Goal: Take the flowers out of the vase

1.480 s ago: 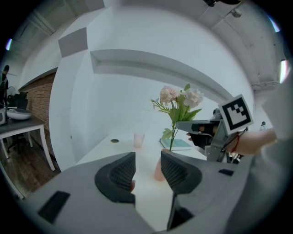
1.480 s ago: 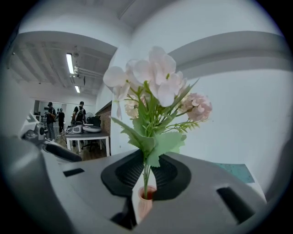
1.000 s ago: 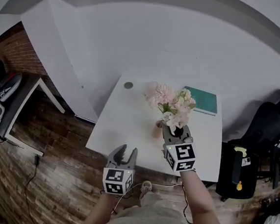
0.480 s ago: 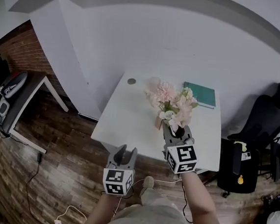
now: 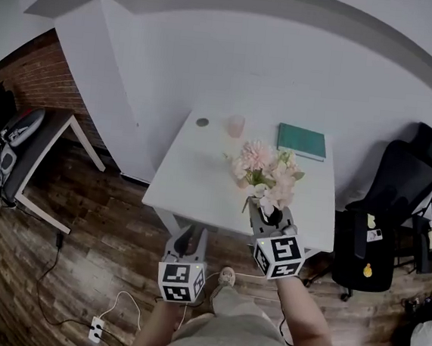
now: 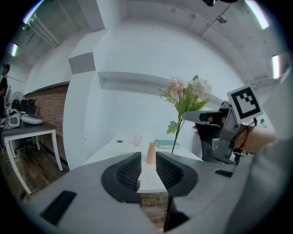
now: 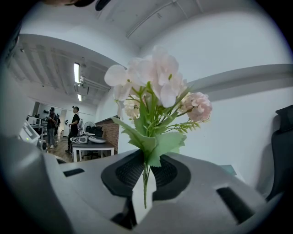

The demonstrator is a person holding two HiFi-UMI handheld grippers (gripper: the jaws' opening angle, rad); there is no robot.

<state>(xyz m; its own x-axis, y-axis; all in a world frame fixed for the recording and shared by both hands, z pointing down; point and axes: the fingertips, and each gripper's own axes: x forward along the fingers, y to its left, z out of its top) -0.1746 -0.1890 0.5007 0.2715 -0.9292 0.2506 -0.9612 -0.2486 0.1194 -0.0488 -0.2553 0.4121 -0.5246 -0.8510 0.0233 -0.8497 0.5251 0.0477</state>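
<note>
My right gripper (image 5: 267, 211) is shut on the green stems of a bunch of pale pink flowers (image 5: 266, 173), held over the near edge of the white table (image 5: 192, 181). In the right gripper view the flowers (image 7: 153, 87) rise upright from between the pads. The slim pink vase (image 6: 151, 152) stands on the table, seen far off through the gap of my left gripper (image 6: 147, 158). The left gripper (image 5: 187, 239) hangs in front of the table over the floor. Its jaws are closing with nothing between them. In the head view the bouquet hides the vase.
A teal book (image 5: 303, 141), a pink cup (image 5: 236, 125) and a small dark disc (image 5: 202, 121) lie at the table's far side. A black office chair (image 5: 409, 183) stands right. A side table (image 5: 28, 150) is left. A power strip (image 5: 96, 329) lies on the floor.
Both grippers have drawn back from the table toward the person. The flowers came along in the right gripper, away from the vase. The left jaws have narrowed.
</note>
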